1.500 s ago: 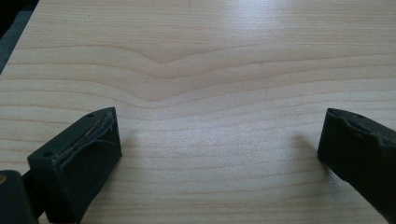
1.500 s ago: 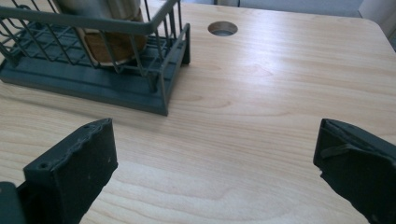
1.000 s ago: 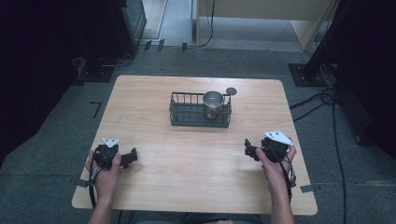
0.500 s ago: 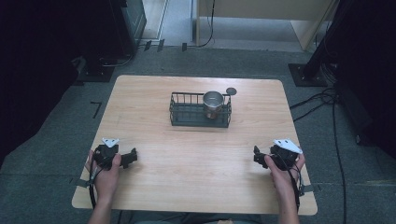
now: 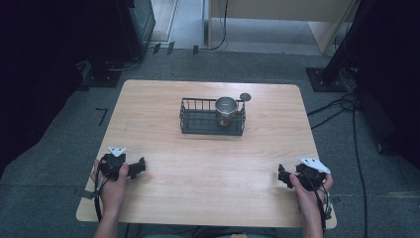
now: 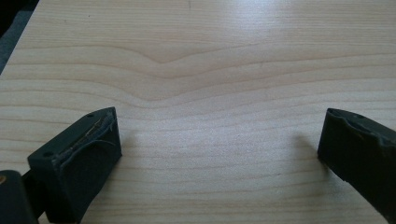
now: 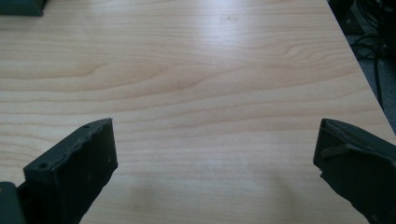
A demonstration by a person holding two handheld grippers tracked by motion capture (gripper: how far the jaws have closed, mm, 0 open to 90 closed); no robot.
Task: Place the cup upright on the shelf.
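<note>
Wooden surface [image 5: 208, 163] is seen beneath both tongs, left [image 5: 141, 166] and right [image 5: 281, 176], each held released, well apart from the far basket [image 5: 212, 126].

A black wire basket [image 5: 212, 118] sits upright in the upper middle of the frame on the wooden counter [image 5: 208, 173]. A shiny metal cup [image 5: 226, 110] stands upright inside the basket's right end, mouth open upward.
</note>
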